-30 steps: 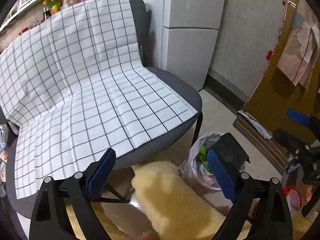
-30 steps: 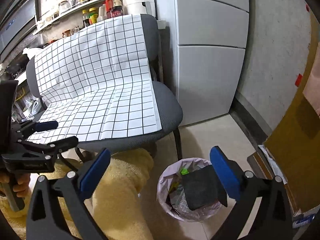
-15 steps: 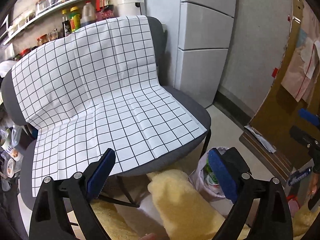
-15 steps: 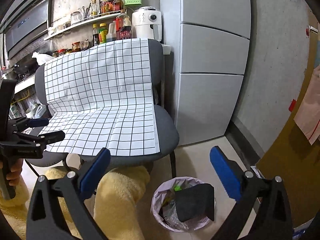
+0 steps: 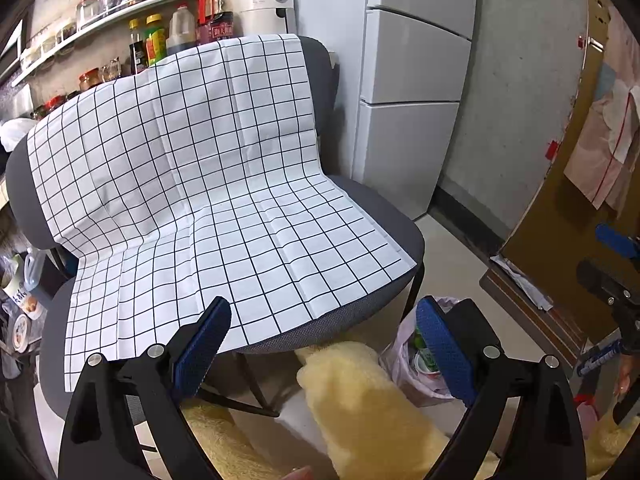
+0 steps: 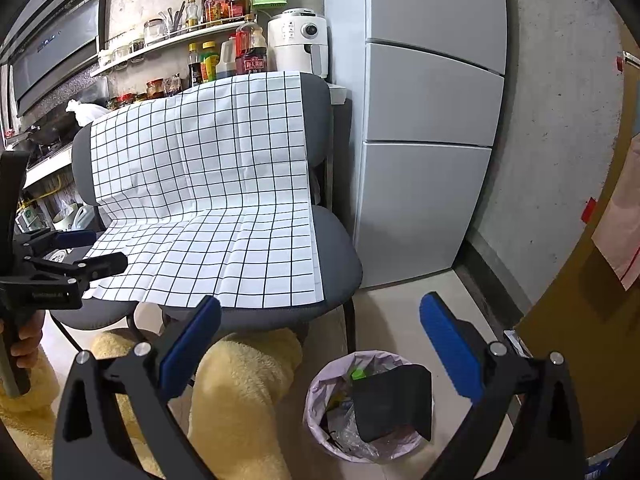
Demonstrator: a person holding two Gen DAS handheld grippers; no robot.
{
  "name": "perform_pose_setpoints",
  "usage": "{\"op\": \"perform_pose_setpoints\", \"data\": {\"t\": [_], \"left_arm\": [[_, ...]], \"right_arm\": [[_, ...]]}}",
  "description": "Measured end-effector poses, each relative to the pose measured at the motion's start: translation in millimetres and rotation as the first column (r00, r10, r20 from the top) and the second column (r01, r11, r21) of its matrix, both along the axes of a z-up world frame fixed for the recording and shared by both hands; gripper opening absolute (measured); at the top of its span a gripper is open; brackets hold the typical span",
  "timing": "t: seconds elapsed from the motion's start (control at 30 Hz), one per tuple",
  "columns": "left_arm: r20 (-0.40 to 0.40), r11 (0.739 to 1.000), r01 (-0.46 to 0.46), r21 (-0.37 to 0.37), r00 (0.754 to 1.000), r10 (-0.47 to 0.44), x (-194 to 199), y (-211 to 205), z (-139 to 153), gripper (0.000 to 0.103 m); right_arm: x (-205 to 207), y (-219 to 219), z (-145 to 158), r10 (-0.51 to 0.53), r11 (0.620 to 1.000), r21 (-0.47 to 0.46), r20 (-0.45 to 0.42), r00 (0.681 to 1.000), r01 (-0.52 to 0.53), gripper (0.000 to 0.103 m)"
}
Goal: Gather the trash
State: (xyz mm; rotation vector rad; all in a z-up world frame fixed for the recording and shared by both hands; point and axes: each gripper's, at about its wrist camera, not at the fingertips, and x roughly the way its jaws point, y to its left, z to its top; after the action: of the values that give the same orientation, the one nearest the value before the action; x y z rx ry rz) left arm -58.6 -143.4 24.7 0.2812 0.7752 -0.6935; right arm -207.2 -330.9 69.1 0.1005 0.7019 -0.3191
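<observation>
A small bin [image 6: 320, 408] lined with a pale plastic bag stands on the floor by the chair's right front leg; it also shows in the left wrist view [image 5: 404, 376]. It holds trash: a black folded piece [image 6: 394, 404], a green-capped item [image 6: 357, 373] and crumpled wrappers. My right gripper [image 6: 320, 344] is open and empty, raised above and behind the bin. My left gripper [image 5: 322, 344] is open and empty, in front of the chair seat's edge. It also shows at the left of the right wrist view [image 6: 86, 256].
A grey chair [image 6: 340, 256] draped with a white black-gridded cloth [image 5: 192, 184] fills the middle. A white fridge [image 6: 428, 132] stands to its right, then a concrete wall and a brown door [image 5: 572, 208]. Shelves of bottles [image 6: 224, 52] behind. My yellow fleece legs [image 6: 240, 400] are below.
Both grippers have lifted and pulled back from the chair and bin, so more of the chair back, shelves and fridge shows. Both stay open and empty.
</observation>
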Motion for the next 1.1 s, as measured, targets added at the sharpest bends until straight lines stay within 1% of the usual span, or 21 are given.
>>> {"op": "perform_pose_setpoints", "data": {"t": [1.1], "left_arm": [[0.009,1.0,-0.018,-0.008,1.0,0.018,1.2,1.6,2.1,0.093]], "right_arm": [[1.5,1.0,-4.4,-0.001,1.0,0.01,-0.007,1.0,0.001,0.097]]}}
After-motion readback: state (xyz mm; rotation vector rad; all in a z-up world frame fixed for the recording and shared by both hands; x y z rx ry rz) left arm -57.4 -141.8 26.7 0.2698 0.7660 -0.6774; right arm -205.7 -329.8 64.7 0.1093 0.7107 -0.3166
